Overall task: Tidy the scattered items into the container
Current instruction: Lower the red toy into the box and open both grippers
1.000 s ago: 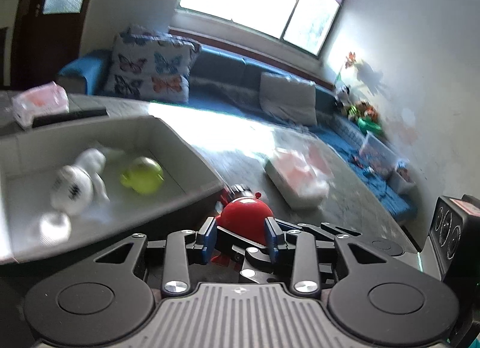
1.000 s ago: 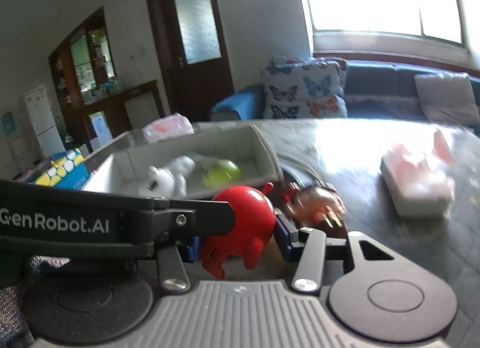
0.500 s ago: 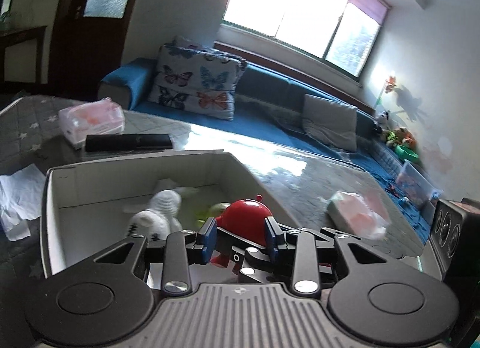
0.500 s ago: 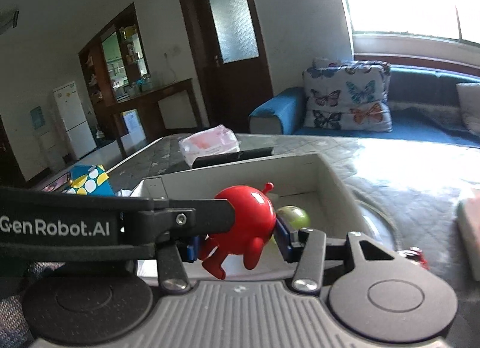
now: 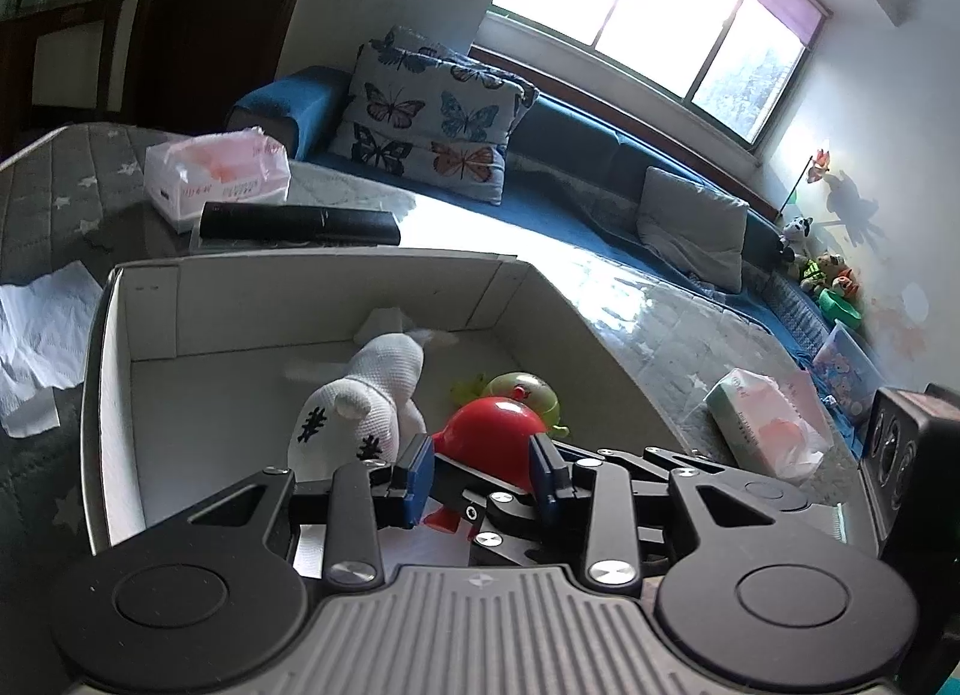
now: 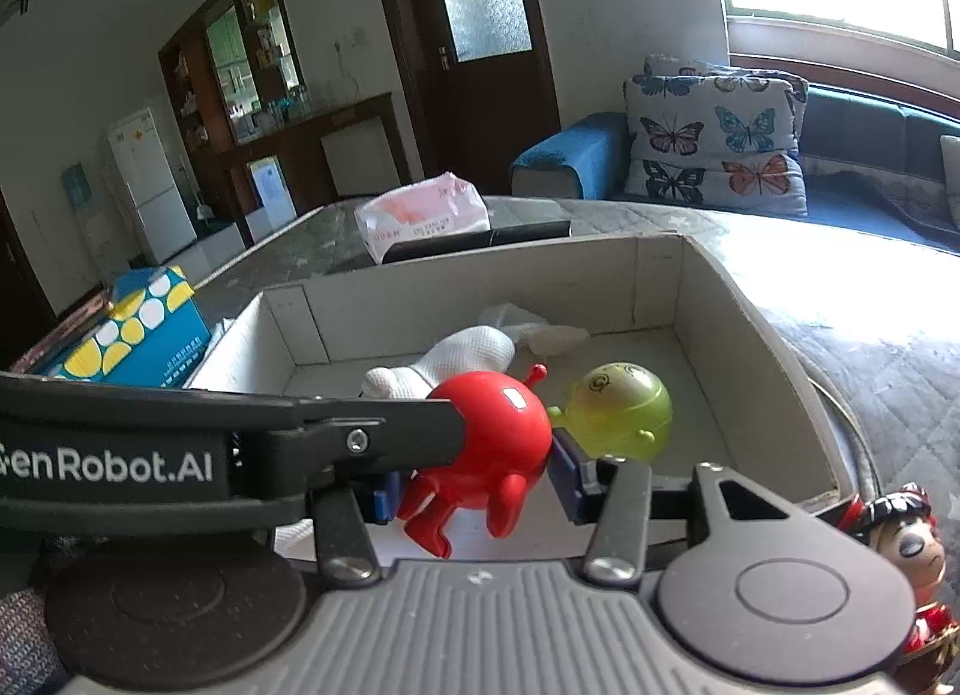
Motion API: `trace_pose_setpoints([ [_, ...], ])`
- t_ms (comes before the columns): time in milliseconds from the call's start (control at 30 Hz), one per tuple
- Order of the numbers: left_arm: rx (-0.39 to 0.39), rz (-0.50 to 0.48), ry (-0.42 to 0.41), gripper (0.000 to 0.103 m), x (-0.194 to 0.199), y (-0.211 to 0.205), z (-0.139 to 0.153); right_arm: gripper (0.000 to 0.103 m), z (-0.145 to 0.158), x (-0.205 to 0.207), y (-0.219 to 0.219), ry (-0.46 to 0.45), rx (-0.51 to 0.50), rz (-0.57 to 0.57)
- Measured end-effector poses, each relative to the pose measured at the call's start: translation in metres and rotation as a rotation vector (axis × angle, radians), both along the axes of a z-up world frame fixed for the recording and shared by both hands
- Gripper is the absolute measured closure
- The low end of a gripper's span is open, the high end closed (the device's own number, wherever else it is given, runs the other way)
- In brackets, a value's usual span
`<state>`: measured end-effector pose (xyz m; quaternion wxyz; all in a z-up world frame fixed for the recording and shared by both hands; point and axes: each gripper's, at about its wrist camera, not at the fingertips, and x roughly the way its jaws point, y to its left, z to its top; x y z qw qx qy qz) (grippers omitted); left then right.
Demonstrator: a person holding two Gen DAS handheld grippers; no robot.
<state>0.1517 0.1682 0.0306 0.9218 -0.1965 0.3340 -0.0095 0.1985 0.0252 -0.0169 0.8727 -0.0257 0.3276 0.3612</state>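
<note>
Right wrist view: red toy [image 6: 492,431] between fingers [image 6: 564,470], inside box [image 6: 762,323] walls.

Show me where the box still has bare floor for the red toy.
Bare floor lies in the box along its left wall, beside the white plush. The middle is crowded: plush and green toy sit together there, under the red toy.

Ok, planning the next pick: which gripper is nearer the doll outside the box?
Right. The doll lies just beside the right gripper; the left gripper grips the red toy from the far side.
</note>
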Motion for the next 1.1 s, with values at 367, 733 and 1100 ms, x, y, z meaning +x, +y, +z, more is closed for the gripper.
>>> trace_pose_setpoints([
  [367, -0.006, 0.014, 0.011, 0.065, -0.002, 0.002, 0.0, 0.053, -0.002, -0.002, 0.004, -0.012, -0.035, 0.006],
  [733, -0.002, 0.015, -0.008, 0.064, -0.013, -0.006, 0.011, 0.053, 0.006, -0.01, -0.005, -0.035, -0.018, -0.004],
  [1100, 0.017, -0.008, -0.048, 0.064, -0.036, -0.028, 0.025, 0.048, 0.022, -0.033, -0.03, -0.074, 0.015, -0.027],
])
